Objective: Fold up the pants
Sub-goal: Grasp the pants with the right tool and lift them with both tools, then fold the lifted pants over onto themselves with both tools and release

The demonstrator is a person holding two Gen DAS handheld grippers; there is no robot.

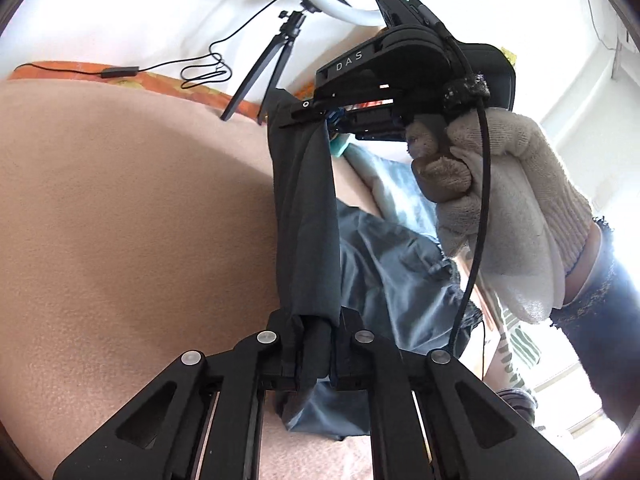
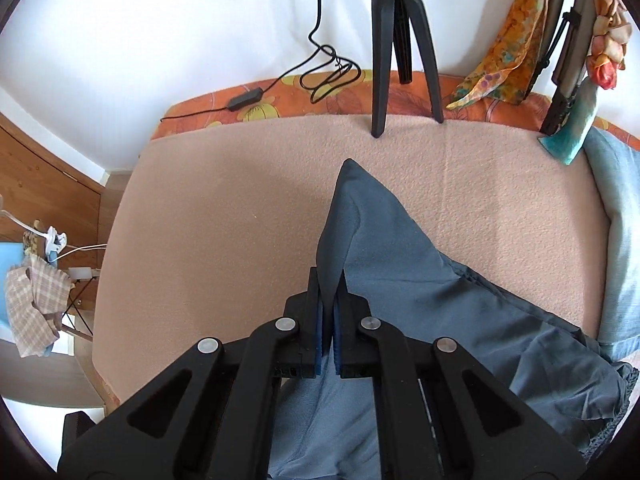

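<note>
Slate-blue pants (image 2: 404,240), peach-beige blanket (image 2: 224,200), orange floral sheet (image 2: 280,96), black tripod (image 2: 384,40), white knit glove (image 1: 520,184)

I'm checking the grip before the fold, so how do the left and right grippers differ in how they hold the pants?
The left gripper pinches a bunched, rolled edge; the right gripper pinches a flat peaked corner. The left's pants stretch taut toward the right; the right's fabric drapes loosely onto the blanket. Both are shut on cloth.
</note>
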